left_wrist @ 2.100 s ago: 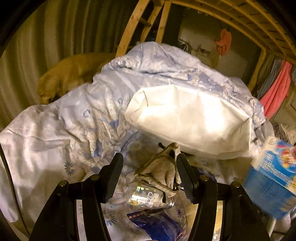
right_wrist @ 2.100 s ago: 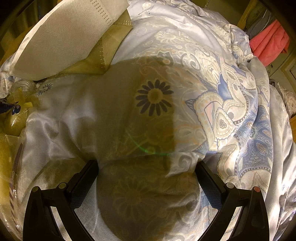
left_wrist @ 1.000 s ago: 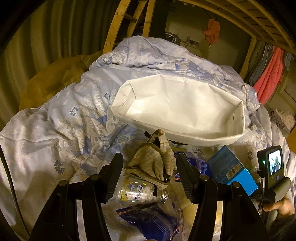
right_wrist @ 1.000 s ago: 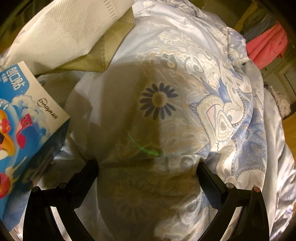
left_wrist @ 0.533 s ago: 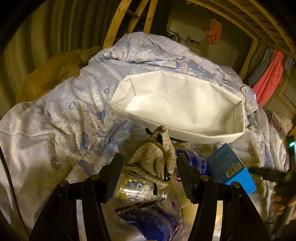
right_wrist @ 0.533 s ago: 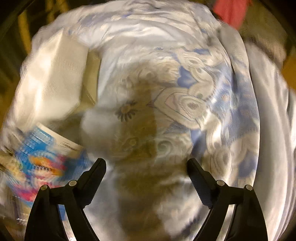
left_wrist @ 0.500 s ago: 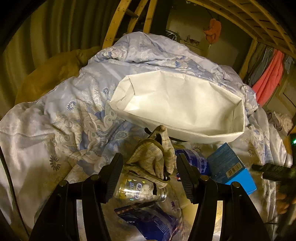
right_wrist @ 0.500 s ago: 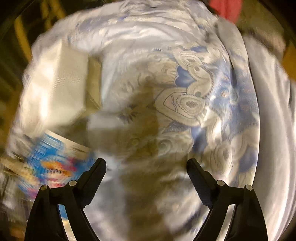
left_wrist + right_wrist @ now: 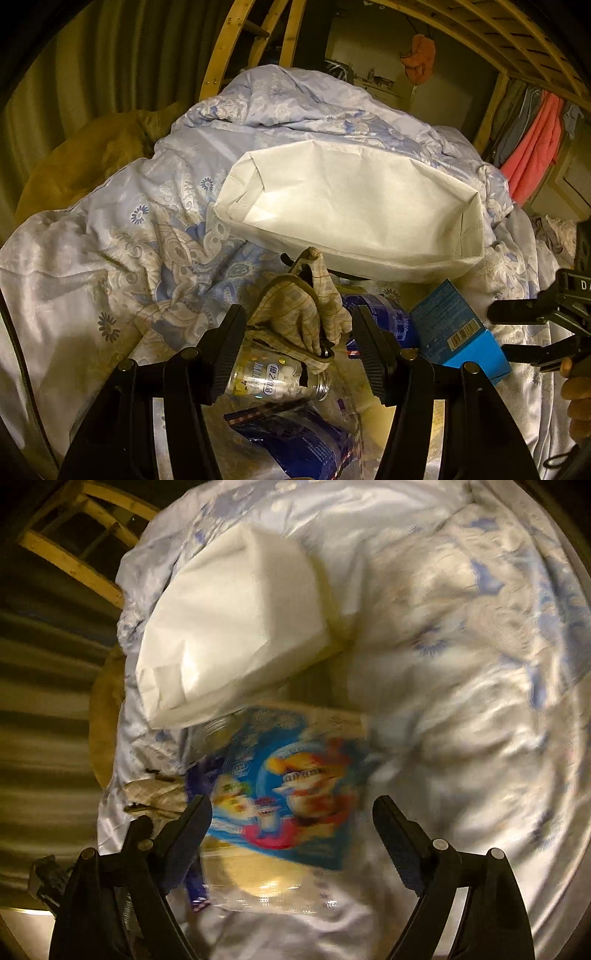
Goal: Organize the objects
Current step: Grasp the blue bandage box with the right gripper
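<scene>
Left claw (image 9: 299, 332): held open; a checked cloth (image 9: 299, 317) and one pill jar (image 9: 277, 376) lie between its fingers, ungripped.
Right claw (image 9: 291, 827): held open above one blue cartoon box (image 9: 288, 797), nothing gripped.
White bin (image 9: 351, 206): one, on the quilt (image 9: 110, 240), just beyond the cloth.
Blue packets (image 9: 295, 439): at least two seen, near the jar.

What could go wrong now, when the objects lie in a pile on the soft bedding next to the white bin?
The checkered cloth lies draped over the clear jar, between the open fingers of the left hand-held gripper; closing there may catch only cloth, or drag the jar along. The white bin is soft and sits tilted on the rumpled duvet, so a dropped item might tip it. The right view is blurred, so aiming at the blue box looks uncertain.
</scene>
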Demonstrator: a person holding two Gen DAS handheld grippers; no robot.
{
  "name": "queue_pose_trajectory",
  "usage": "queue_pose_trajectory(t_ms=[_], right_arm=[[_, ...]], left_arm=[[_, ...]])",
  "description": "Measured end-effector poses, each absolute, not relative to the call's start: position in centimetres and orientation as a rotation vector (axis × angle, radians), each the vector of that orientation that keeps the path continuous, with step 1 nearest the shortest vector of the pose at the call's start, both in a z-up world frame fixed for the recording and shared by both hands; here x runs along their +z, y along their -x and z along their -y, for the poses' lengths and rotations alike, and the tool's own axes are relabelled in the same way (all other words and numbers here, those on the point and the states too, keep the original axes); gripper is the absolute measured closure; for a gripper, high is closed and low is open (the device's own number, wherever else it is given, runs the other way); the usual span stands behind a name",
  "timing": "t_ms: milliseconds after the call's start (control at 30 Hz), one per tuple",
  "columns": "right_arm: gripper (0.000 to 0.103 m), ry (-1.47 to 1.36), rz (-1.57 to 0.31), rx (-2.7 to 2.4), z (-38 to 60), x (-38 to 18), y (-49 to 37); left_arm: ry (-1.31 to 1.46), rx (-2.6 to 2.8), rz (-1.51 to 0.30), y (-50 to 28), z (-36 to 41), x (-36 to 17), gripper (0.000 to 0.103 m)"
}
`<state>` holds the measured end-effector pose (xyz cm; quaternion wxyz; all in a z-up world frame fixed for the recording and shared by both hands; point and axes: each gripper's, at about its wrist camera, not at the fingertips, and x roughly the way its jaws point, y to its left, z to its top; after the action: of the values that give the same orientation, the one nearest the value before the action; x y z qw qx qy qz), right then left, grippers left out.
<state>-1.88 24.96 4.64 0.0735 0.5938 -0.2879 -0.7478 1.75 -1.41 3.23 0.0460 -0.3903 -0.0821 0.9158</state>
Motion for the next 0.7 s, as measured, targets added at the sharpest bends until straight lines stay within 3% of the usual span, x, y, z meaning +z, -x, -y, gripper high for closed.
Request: queue_pose_trajectory(t_ms=[167, 533, 700], right_arm=[[0.013, -1.822, 0.821, -2.265, -24.0, 4.2, 3.3], [0.009, -1.848, 0.980, -2.178, -24.6, 3.1, 3.4], [0.002, -1.791, 1.197, -2.049, -25.5, 0.4, 4.2]], left_arm=[[1.188, 2.793, 0.255, -1.7, 1.5, 3.3, 0.045], [1.185, 2.791, 0.243, -1.8, 1.3, 3.4, 0.045], [1.184, 2.781, 0.240, -1.7, 1.2, 3.3, 0.045]])
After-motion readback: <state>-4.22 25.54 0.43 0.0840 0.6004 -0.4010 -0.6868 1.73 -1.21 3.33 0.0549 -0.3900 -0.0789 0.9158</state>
